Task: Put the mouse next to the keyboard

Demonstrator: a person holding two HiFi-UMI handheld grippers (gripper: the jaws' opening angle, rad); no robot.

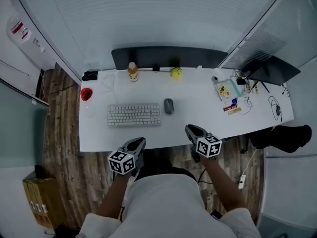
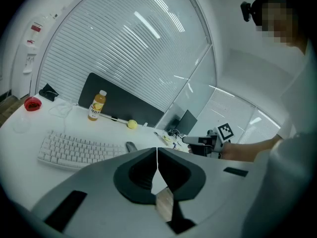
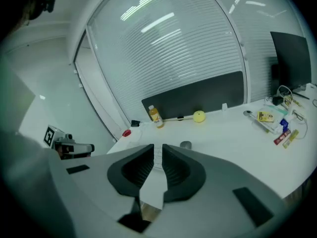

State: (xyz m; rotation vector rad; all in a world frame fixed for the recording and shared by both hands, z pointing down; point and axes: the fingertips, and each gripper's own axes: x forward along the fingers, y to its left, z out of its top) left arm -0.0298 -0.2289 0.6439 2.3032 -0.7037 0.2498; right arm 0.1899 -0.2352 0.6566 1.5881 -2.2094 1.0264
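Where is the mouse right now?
In the head view, the mouse sits on the desk just right of the keyboard, with the yellow ball behind it.

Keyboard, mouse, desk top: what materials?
Keyboard: likely plastic, matte white, with moulded keycaps in even rows.
Mouse: probably plastic, grey, with a slight sheen on its rounded shell.
Desk top: smooth white, possibly laminate; flat, even, no grain. Core not visible.
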